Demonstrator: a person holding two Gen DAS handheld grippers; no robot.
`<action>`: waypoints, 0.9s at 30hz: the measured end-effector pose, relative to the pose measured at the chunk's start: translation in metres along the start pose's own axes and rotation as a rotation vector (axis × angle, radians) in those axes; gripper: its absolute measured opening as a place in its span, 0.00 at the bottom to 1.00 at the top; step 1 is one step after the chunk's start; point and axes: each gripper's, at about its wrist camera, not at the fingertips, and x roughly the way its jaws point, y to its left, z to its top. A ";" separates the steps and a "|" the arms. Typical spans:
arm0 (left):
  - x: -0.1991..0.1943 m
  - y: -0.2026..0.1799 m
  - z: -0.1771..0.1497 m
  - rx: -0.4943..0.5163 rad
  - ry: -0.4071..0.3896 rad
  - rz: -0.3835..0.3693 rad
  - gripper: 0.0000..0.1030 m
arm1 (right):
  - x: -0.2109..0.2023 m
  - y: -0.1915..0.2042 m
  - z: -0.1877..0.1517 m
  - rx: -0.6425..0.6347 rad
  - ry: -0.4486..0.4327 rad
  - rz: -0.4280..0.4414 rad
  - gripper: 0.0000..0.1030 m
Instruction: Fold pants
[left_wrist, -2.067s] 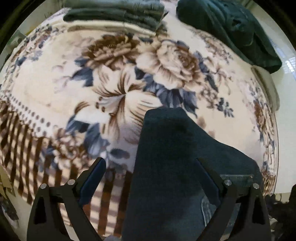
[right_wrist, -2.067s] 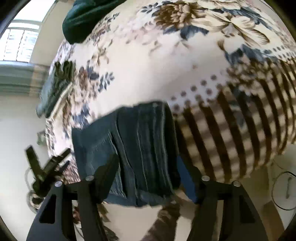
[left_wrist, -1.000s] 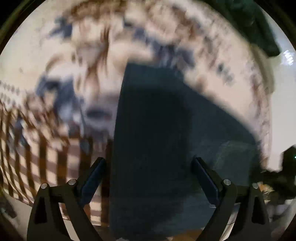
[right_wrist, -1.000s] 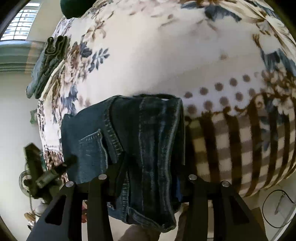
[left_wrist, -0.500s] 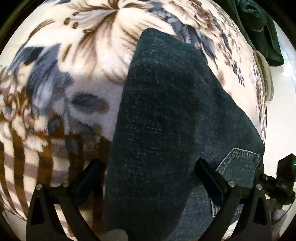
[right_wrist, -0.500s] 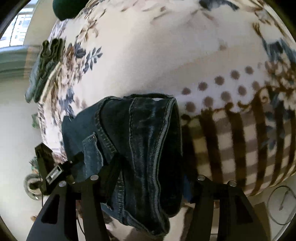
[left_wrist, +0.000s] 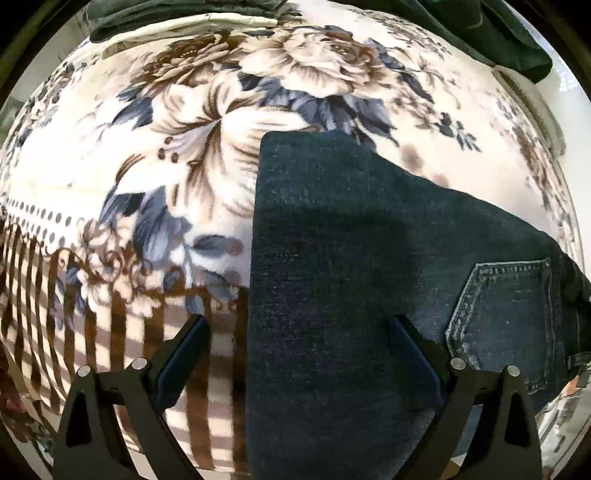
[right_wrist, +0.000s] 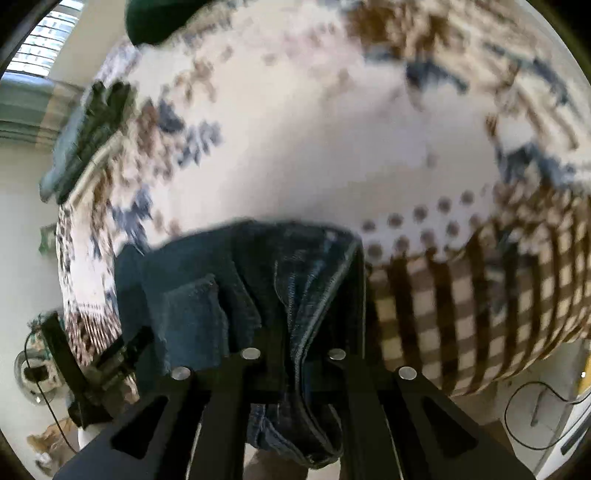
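Observation:
Dark blue jeans (left_wrist: 351, 258) lie folded on a floral blanket, back pocket (left_wrist: 506, 317) at the right. My left gripper (left_wrist: 299, 332) hovers over their near part, pointing steeply down and open; its left finger is over the blanket, its right one over the denim, and neither pad touches cloth. In the blurred right wrist view the jeans (right_wrist: 258, 266) bunch at the waistband end. My right gripper (right_wrist: 295, 332) has its jaws closing, now nearly together, with a fold of that denim pinched between them. The hem hangs below the fingers.
The floral blanket (left_wrist: 184, 129) turns to brown stripes toward its near edge (right_wrist: 461, 302). A dark green garment (left_wrist: 498, 33) and a stack of folded clothes (left_wrist: 184, 14) lie at the far side. Floor and a cable (right_wrist: 535, 413) show past the bed edge.
My right gripper's jaws have come together on the jeans' bunched end and lifted slightly. My left gripper has drawn back from the denim, so more blanket shows.

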 end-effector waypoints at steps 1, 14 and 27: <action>0.002 -0.003 0.001 -0.001 0.004 0.000 0.96 | 0.001 -0.006 -0.001 0.024 0.011 0.018 0.21; -0.002 0.014 -0.007 -0.073 0.041 -0.108 0.96 | 0.046 -0.041 -0.051 0.103 0.071 0.354 0.97; 0.020 0.043 -0.010 -0.164 0.137 -0.379 0.96 | 0.054 -0.031 -0.033 0.028 0.005 0.341 0.72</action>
